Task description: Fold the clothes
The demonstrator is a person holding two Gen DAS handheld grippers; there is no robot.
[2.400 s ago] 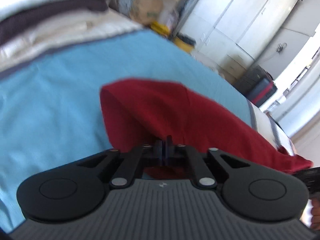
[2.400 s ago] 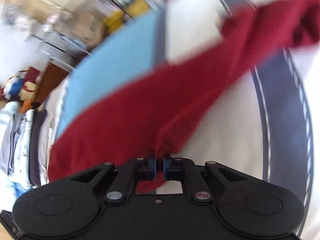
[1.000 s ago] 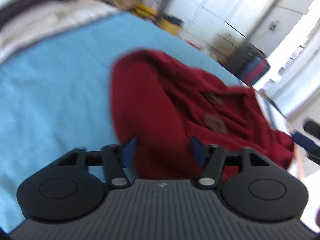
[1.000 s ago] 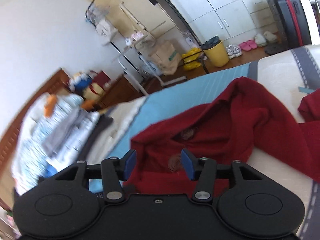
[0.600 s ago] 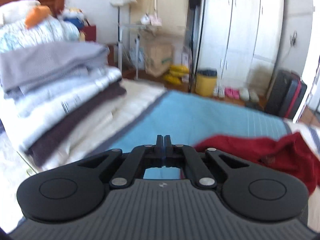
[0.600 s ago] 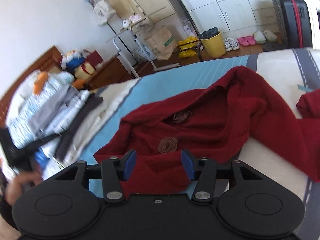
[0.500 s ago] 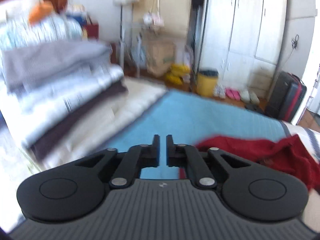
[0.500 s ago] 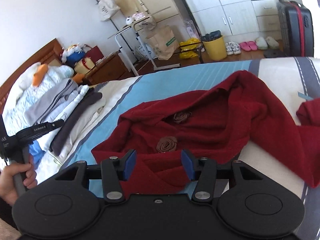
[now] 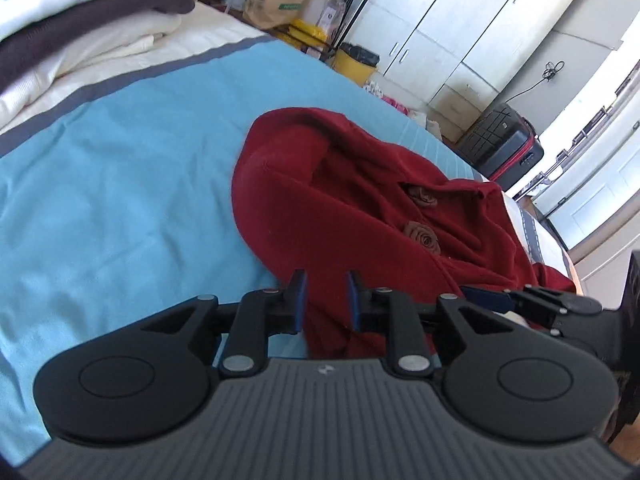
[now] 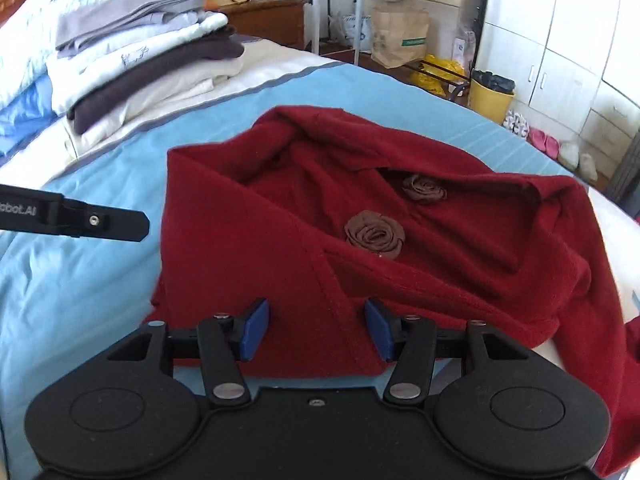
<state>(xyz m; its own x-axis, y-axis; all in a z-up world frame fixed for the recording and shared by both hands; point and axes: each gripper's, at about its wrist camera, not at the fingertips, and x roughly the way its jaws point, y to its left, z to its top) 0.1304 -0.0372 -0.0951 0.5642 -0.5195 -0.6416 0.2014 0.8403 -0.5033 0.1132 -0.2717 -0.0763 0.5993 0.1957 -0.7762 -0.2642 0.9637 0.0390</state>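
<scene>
Lying rumpled on the blue bedsheet (image 10: pixel 80 280), the red cardigan (image 10: pixel 260 248) is ungrasped; left gripper (image 9: pixel 325 300) fingers are opening, right gripper (image 10: pixel 316 328) fingers closing, both over its hem.

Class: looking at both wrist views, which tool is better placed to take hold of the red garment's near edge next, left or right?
Probably the right tool: open, closing, centred over the red garment's near hem. The left tool, opening, sits at its corner.

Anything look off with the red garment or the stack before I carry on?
The red garment lies bunched and crooked on the blue sheet, folds overlapping around two brown rosettes. The folded stack looks tidy.
</scene>
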